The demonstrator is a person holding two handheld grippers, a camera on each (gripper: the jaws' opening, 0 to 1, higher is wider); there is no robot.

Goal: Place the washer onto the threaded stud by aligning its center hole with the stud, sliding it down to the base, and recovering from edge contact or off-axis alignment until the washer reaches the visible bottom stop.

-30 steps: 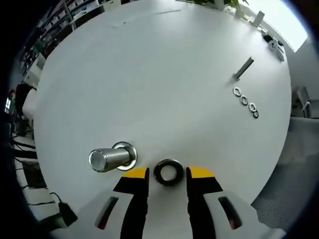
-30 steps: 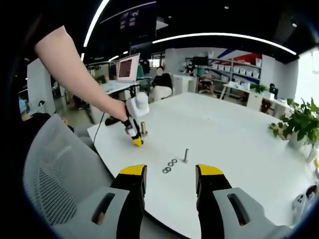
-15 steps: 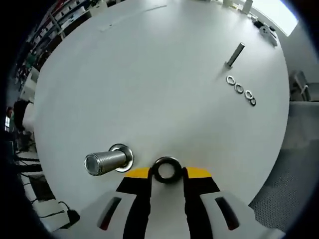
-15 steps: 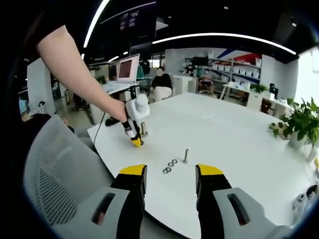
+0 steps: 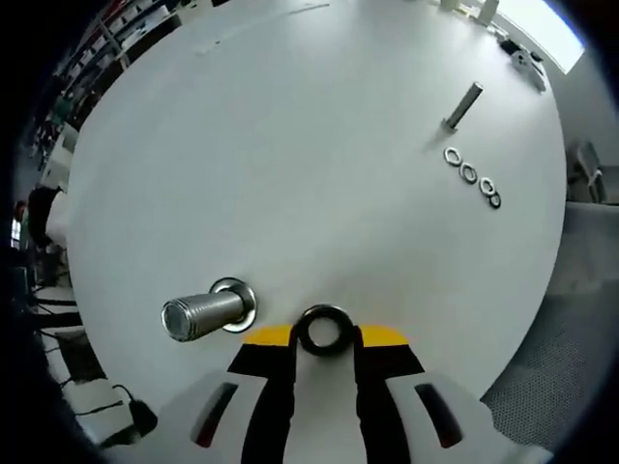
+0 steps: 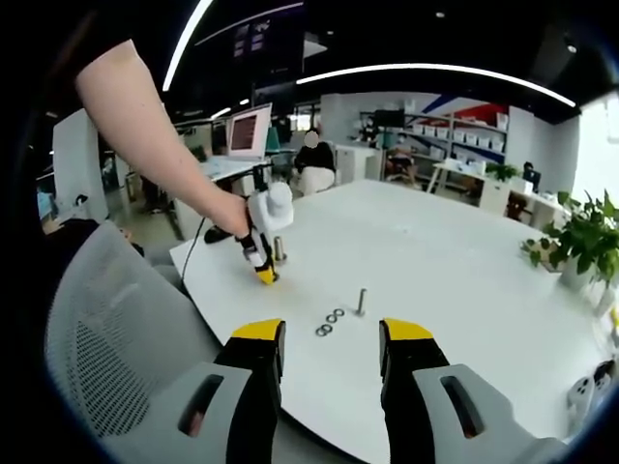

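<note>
I see the left hand-held gripper (image 5: 324, 340) clenched on the washer (image 5: 325, 330), jaws touching both its sides, washer low on the white surface (image 5: 309, 164) just right of the threaded stud (image 5: 206, 310), not on it. Beyond the stud sit a second stud (image 5: 462, 105) and a row of spare washers (image 5: 471, 176). My right hand-held gripper (image 6: 331, 344) hangs released, jaws apart with nothing between them, well away from the stud.

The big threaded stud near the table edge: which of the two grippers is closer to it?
Left. The left gripper sits right beside the threaded stud, its jaws closed on a washer. The right gripper hangs open off the table's near edge, well back from the stud.
</note>
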